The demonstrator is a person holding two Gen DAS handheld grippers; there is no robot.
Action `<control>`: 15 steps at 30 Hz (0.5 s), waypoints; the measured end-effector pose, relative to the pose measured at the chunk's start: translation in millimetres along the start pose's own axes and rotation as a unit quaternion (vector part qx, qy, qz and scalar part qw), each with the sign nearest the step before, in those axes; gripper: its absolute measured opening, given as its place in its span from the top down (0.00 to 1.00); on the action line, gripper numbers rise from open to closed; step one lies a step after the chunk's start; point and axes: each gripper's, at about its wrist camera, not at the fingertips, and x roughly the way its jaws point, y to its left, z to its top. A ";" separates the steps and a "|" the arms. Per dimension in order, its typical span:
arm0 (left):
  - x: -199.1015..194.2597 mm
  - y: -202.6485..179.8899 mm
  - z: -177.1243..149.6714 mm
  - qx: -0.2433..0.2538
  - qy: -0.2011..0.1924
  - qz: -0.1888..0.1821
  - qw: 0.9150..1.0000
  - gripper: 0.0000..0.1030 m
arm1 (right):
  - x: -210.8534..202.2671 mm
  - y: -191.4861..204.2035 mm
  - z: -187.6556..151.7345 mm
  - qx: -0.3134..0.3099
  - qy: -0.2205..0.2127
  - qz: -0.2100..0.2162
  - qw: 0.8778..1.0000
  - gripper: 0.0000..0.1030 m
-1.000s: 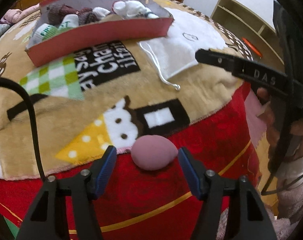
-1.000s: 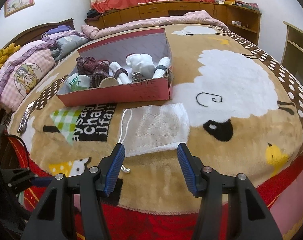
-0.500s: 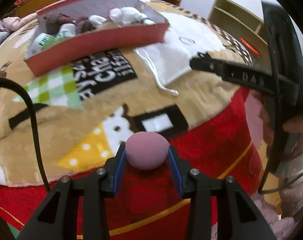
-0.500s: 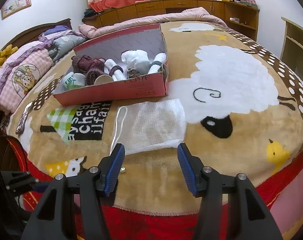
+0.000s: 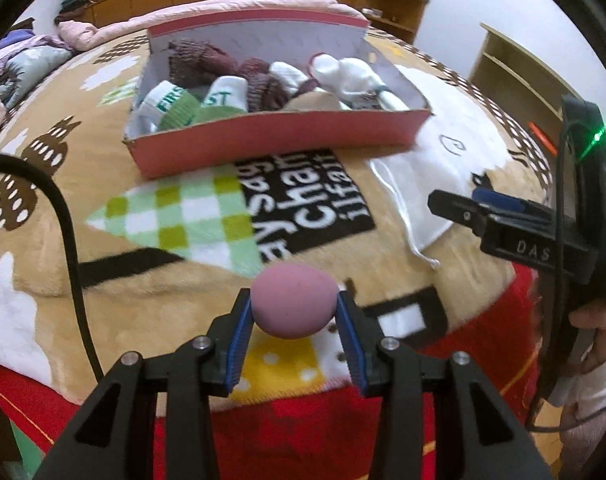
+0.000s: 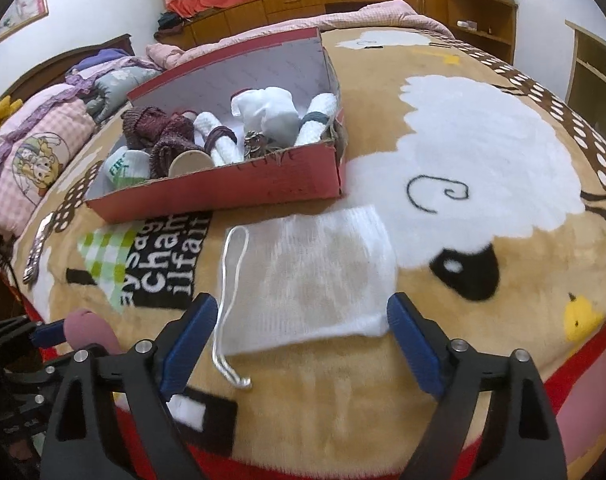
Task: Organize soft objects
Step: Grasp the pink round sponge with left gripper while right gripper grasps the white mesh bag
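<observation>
My left gripper (image 5: 294, 320) is shut on a pink egg-shaped sponge (image 5: 293, 300) and holds it above the blanket; the sponge also shows in the right wrist view (image 6: 93, 330). My right gripper (image 6: 301, 332) is open wide, its fingers on either side of the near edge of a white mesh drawstring bag (image 6: 323, 272) lying flat on the blanket. The bag also shows in the left wrist view (image 5: 427, 192), with the right gripper (image 5: 463, 204) over it. A red cardboard box (image 6: 239, 188) behind the bag holds rolled socks and knitted items.
A tan cartoon blanket (image 6: 483, 160) covers the bed, with a red cover (image 5: 303, 432) at the near edge. Pillows and quilts (image 6: 35, 140) lie at the left. Wooden cabinets (image 6: 343, 4) line the far wall. A wooden shelf (image 5: 515, 76) stands at the right.
My left gripper closed on the pink sponge and lifted it off the bed towards the box. My right gripper opened wider and moved down closer to the mesh bag.
</observation>
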 end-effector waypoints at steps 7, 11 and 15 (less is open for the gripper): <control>8.1 8.6 1.9 -0.017 0.005 0.007 1.000 0.58 | 20.7 15.0 4.8 -0.021 0.021 -0.027 0.999 0.14; 10.5 10.6 1.4 -0.020 0.009 0.008 1.000 0.58 | 24.9 19.6 4.6 -0.028 0.027 -0.052 0.998 0.37; 11.8 10.2 2.1 -0.020 0.010 0.007 1.000 0.58 | 22.3 14.6 5.6 -0.020 0.021 -0.063 0.998 0.65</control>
